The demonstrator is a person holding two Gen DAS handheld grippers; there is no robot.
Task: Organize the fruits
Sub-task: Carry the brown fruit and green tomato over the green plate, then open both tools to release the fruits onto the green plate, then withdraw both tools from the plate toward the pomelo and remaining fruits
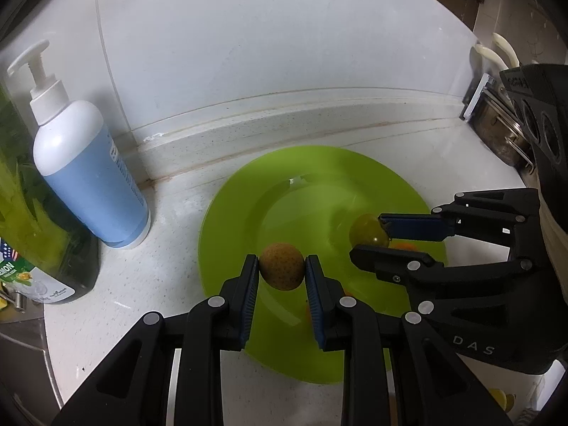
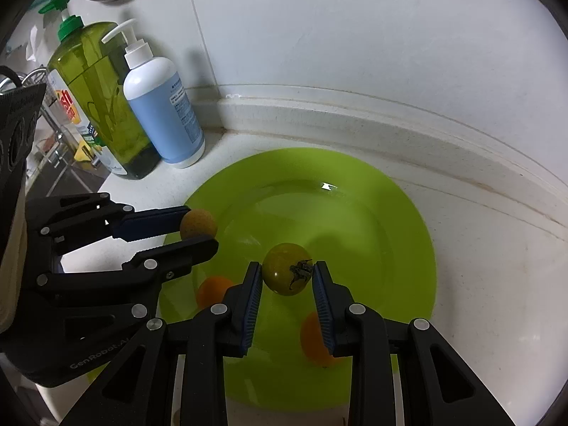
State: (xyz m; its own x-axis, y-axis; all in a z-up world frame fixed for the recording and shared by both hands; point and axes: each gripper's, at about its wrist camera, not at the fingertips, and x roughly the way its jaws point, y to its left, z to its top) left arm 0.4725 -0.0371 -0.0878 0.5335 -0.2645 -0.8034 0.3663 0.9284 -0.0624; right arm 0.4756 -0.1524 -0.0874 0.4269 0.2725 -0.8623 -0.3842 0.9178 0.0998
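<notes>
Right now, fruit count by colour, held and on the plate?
Brown speckled fruit, in left gripper: 1
Green tomato, in right gripper: 1
Orange fruits on green plate: 2
Total: 4

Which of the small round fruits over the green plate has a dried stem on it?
The greenish tomato held in the right tool. The brown speckled fruit shows no stem.

Blue pump bottle (image 1: 93, 177), green bottle (image 2: 97, 99)
</notes>
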